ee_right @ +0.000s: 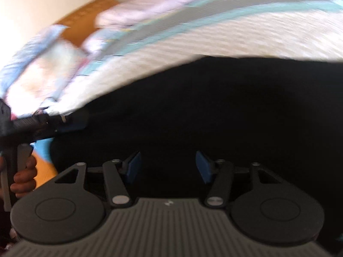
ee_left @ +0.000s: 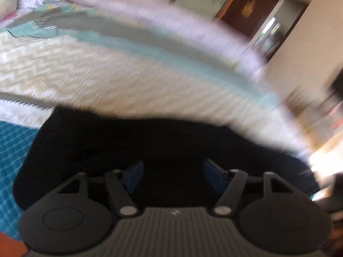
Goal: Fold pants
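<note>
Both grippers, left [ee_left: 173, 176] and right [ee_right: 168, 167], hung released over black pants [ee_right: 214, 111] on the bed [ee_left: 85, 75]; next move apparently required gripping an edge.

No words, numbers or brand names can be read in either view. Pale letters on a white strip of bedding [ee_left: 20, 115] at the left edge of the left wrist view are too blurred to read. A small pale logo mark sits on each gripper's ribbed body, not legible as text.
</note>
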{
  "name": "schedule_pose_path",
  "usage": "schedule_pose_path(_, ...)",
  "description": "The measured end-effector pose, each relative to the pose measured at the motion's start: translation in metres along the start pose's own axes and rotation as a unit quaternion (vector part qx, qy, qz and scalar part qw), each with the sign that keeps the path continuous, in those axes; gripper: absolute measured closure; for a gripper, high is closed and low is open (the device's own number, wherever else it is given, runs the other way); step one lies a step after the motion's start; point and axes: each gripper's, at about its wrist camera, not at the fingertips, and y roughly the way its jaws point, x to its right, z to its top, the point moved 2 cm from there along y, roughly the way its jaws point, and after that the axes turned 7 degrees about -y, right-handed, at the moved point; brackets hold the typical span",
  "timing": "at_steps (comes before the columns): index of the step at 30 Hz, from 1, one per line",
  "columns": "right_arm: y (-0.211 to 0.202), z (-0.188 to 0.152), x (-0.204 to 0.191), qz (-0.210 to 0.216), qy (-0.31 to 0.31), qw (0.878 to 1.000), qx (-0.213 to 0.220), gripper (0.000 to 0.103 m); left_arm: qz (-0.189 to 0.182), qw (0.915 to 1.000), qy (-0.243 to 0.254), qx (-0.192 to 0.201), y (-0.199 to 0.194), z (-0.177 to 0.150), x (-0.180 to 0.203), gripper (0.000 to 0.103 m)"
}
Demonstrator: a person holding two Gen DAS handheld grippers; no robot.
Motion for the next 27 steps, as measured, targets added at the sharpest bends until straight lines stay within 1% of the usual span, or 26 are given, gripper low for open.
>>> schedule_pose_path(1, -0.010, -0.005, 0.016, 0.004, 0.025, 1.000, 0.010, 0.065, 0.052, 0.9985, 0.018, -0.001, 0.012, -0.004, -0.005, 0.062)
schedule_pose_path(2, -0.022, -0.009, 0.035, -0.001, 0.065, 0.998, 0.018, 0.065, 0.063, 0.9977, 0.021, 0.013, 0.016, -0.007, -0.012, 0.074)
schedule_pose_path(3, -0.039, -0.014, 0.053, -0.012, 0.102, 0.994, 0.036, 0.062, 0.051, 0.9986, -0.001, 0.017, 0.013, -0.005, -0.020, 0.076)
schedule_pose_path(5, -0.089, -0.024, 0.087, -0.048, 0.143, 0.983, 0.108, 0.058, 0.039, 0.9974, -0.060, 0.002, 0.004, 0.002, -0.028, 0.079)
schedule_pose_path(6, -0.117, -0.030, 0.105, -0.072, 0.163, 0.973, 0.147, 0.056, 0.038, 0.9963, -0.077, 0.001, -0.001, 0.005, -0.030, 0.075)
schedule_pose_path(7, -0.144, -0.038, 0.124, -0.100, 0.188, 0.959, 0.184, 0.056, 0.036, 0.9956, -0.086, 0.004, -0.006, 0.009, -0.029, 0.072)
schedule_pose_path(9, -0.197, -0.057, 0.163, -0.158, 0.240, 0.923, 0.257, 0.055, 0.035, 0.9954, -0.089, 0.013, -0.012, 0.011, -0.024, 0.057)
schedule_pose_path(11, -0.239, -0.081, 0.197, -0.229, 0.292, 0.877, 0.306, 0.055, 0.046, 0.9959, -0.077, 0.014, -0.011, 0.009, -0.016, 0.052)
schedule_pose_path(12, -0.255, -0.094, 0.213, -0.255, 0.322, 0.852, 0.326, 0.055, 0.054, 0.9959, -0.072, 0.009, -0.010, 0.005, -0.011, 0.051)
schedule_pose_path(13, -0.268, -0.108, 0.228, -0.264, 0.354, 0.829, 0.343, 0.054, 0.060, 0.9958, -0.068, 0.005, -0.010, 0.002, -0.008, 0.051)
schedule_pose_path(14, -0.276, -0.121, 0.243, -0.260, 0.388, 0.809, 0.358, 0.053, 0.069, 0.9956, -0.063, 0.002, -0.005, 0.000, -0.004, 0.050)
schedule_pose_path(15, -0.282, -0.132, 0.256, -0.246, 0.417, 0.792, 0.371, 0.051, 0.078, 0.9953, -0.058, 0.001, -0.003, -0.004, 0.000, 0.048)
schedule_pose_path(16, -0.280, -0.136, 0.267, -0.229, 0.439, 0.781, 0.380, 0.050, 0.087, 0.9948, -0.054, 0.001, -0.005, -0.007, 0.004, 0.047)
schedule_pose_path(17, -0.277, -0.136, 0.277, -0.209, 0.453, 0.776, 0.386, 0.049, 0.094, 0.9942, -0.052, 0.002, -0.008, -0.009, 0.009, 0.045)
schedule_pose_path(19, -0.269, -0.131, 0.294, -0.165, 0.474, 0.773, 0.388, 0.046, 0.106, 0.9929, -0.055, -0.001, -0.007, -0.009, 0.014, 0.044)
schedule_pose_path(21, -0.253, -0.123, 0.310, -0.124, 0.507, 0.771, 0.366, 0.047, 0.115, 0.9916, -0.059, -0.003, -0.003, -0.007, 0.015, 0.043)
schedule_pose_path(22, -0.248, -0.119, 0.313, -0.110, 0.511, 0.770, 0.367, 0.063, 0.119, 0.9909, -0.062, -0.005, -0.002, -0.006, 0.014, 0.043)
schedule_pose_path(23, -0.252, -0.111, 0.313, -0.108, 0.500, 0.775, 0.370, 0.076, 0.122, 0.9903, -0.066, -0.004, 0.000, -0.006, 0.014, 0.043)
schedule_pose_path(24, -0.257, -0.100, 0.310, -0.119, 0.475, 0.787, 0.376, 0.078, 0.125, 0.9897, -0.069, -0.003, 0.000, -0.006, 0.014, 0.043)
schedule_pose_path(25, -0.265, -0.088, 0.302, -0.142, 0.434, 0.801, 0.386, 0.080, 0.128, 0.9892, -0.071, -0.002, 0.000, -0.006, 0.014, 0.043)
schedule_pose_path(26, -0.278, -0.074, 0.288, -0.168, 0.382, 0.814, 0.404, 0.082, 0.132, 0.9888, -0.069, 0.000, 0.001, -0.007, 0.015, 0.043)
schedule_pose_path(27, -0.288, -0.064, 0.278, -0.185, 0.328, 0.824, 0.423, 0.087, 0.139, 0.9883, -0.064, 0.002, 0.002, -0.008, 0.016, 0.043)
